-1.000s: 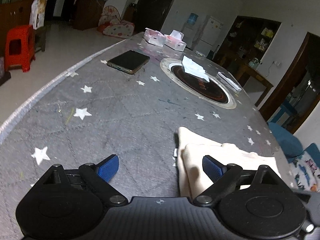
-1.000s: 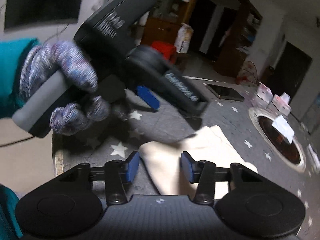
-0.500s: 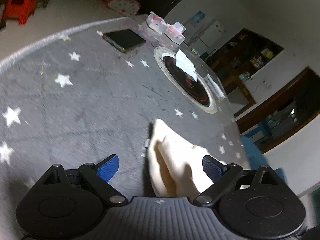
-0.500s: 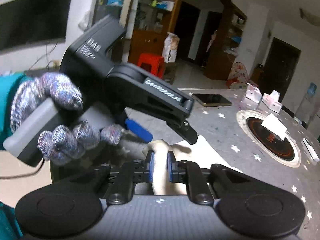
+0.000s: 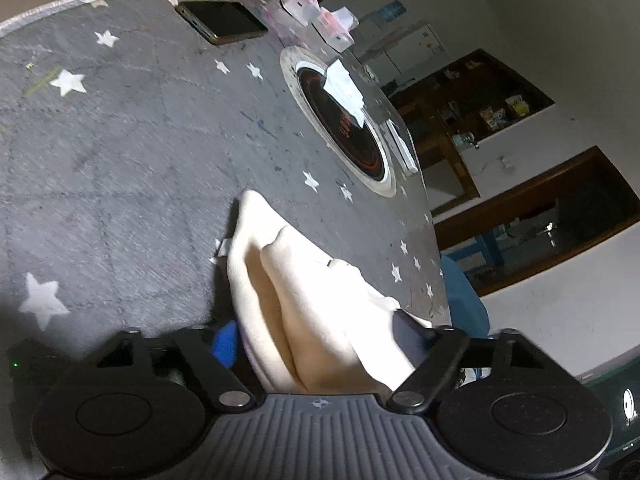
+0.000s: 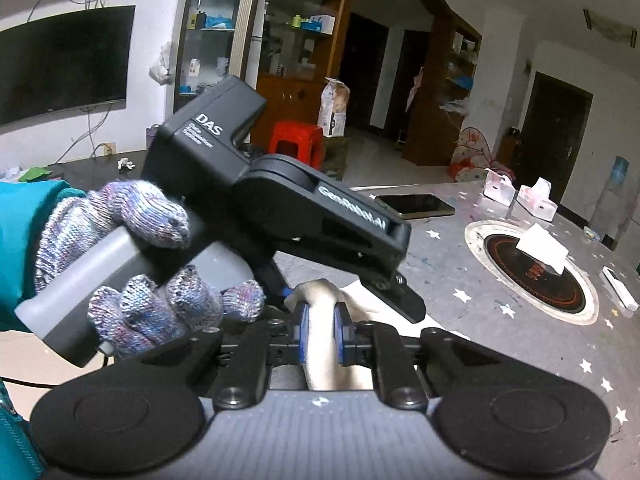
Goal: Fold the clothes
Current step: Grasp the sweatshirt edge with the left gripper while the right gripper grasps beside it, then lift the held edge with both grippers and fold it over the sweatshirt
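Grey cloth printed with white stars is covering the round table [image 5: 120,152], and the cream garment [image 5: 304,300] is lying on its near part, bunched into long ridges. Its long axis is running from the left gripper [image 5: 316,344] away toward the middle of the table, ending in a rounded corner that is pointing at the round cooktop [image 5: 340,120] set into the tabletop. A white folded paper [image 5: 344,88] is resting across the cooktop's dark glass. A dark phone [image 5: 222,20] is lying flat beyond it, and two pink and white tissue packs [image 6: 520,196] are sitting near the far edge, each with a tissue sticking out of its top. The left gripper is standing wide apart, its blue pads [image 5: 226,342] on either side of the garment's near end without squeezing it. A hand in a knitted glove [image 6: 132,264], teal sleeve [image 6: 20,240] behind it, is holding that gripper's handle, seen from the right wrist camera. The right gripper [image 6: 320,334] is clenching a thick roll of the garment [image 6: 320,320] between its blue pads, at the fabric's near edge just beside the left gripper. A white remote [image 6: 620,288] is lying past the cooktop.
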### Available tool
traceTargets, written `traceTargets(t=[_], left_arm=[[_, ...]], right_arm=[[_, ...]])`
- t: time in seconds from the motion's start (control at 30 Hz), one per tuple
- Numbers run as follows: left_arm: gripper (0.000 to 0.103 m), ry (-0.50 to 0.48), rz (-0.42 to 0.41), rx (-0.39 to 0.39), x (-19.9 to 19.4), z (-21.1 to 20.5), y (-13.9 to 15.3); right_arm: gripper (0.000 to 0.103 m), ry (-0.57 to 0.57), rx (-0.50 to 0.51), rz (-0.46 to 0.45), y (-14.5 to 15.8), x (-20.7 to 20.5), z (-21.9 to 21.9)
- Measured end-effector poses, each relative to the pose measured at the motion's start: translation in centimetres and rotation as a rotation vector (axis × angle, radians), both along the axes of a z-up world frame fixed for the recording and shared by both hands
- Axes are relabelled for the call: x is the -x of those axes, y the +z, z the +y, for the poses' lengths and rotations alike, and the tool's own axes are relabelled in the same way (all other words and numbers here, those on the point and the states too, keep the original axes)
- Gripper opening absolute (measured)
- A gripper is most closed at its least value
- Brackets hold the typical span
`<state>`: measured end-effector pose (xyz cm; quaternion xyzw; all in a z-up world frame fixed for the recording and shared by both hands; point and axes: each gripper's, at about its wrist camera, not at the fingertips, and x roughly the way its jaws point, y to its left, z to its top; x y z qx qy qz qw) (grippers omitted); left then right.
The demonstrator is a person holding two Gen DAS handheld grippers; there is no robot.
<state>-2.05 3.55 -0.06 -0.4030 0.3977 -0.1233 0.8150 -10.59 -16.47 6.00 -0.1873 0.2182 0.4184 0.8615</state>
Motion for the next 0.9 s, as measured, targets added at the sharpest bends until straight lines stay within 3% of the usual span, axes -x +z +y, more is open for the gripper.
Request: traceTargets(t=[0.1, 0.13, 0.27, 0.37, 0.67, 0.9], left_arm=[[0.035, -0.017, 0.023, 0.014, -0.3, -0.2, -0.8], [0.031, -0.02, 0.028, 0.012, -0.3, -0.2, -1.0], [0.028, -0.024, 0.028, 0.013, -0.3, 0.0, -1.3], [0.028, -0.026, 0.024, 0.004, -0.3, 0.0, -1.2], [0.028, -0.037, 0.006, -0.038, -0.2, -0.4, -0.9], [0.028, -0.039, 0.002, -0.065, -0.3, -0.6, -0.6]], right_arm=[[0.013, -0.033, -0.026, 0.025, -0.2, -0.2, -1.2], [0.015, -0.045, -0.035, 0.033, -0.2, -0.2, -1.6], [0.024, -0.089, -0.069, 0.065, -0.4, -0.4, -3.3], [0.025, -0.126, -0.095, 0.09, -0.6, -0.6, -4.6], [0.036, -0.544, -0.139, 0.147, -2.5, -5.0, -14.6], [0.045, -0.662, -0.219, 0.251, -4.8, -8.1, -18.3]])
